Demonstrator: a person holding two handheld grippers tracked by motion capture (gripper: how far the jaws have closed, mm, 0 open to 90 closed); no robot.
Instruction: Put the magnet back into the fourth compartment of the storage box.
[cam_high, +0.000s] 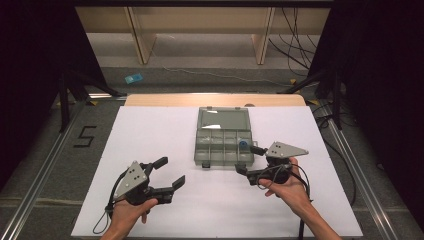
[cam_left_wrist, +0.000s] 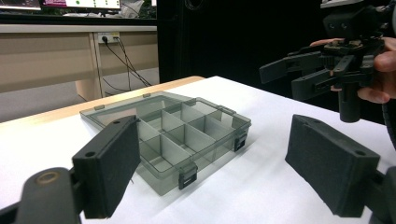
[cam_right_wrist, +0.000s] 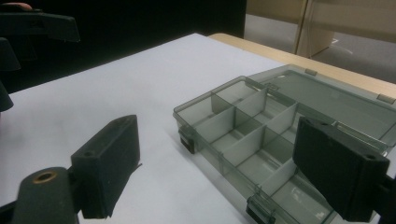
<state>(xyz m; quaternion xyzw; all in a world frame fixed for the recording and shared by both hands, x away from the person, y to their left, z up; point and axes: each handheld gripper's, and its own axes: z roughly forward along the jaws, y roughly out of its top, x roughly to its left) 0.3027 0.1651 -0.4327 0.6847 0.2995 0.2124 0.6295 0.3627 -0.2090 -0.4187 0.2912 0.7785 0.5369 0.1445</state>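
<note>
— What is sitting in the middle of the tabletop (cam_high: 150, 210)?

— A clear grey box (cam_high: 223, 145) with small compartments, its lid (cam_high: 223, 119) lying flat open on the far side, toward the wooden edge. A small blue thing (cam_high: 243, 145) is lying in one compartment on the right side of the box (too small for me to say what it is).

— And the hands?

— The person is holding a gripper in each. The left gripper (cam_high: 167, 172) is hanging over the white sheet, off the box's near-left corner and well apart from it. Its jaws are standing spread, with nothing between them; from its own camera the box is showing in the gap between the two black pads (cam_left_wrist: 112, 163).

— The right one?

— The right gripper (cam_high: 249, 160) is sitting just beside the box's near-right corner, pointing left toward it. Its jaws are standing spread wide too, and they are gripping nothing. In its own camera one pad (cam_right_wrist: 341, 168) is hovering over the near compartments while the other is over bare white sheet.

— Is either one touching the box?

— The left one is not. The right one is close by the corner, but I cannot tell whether it is touching.
</note>
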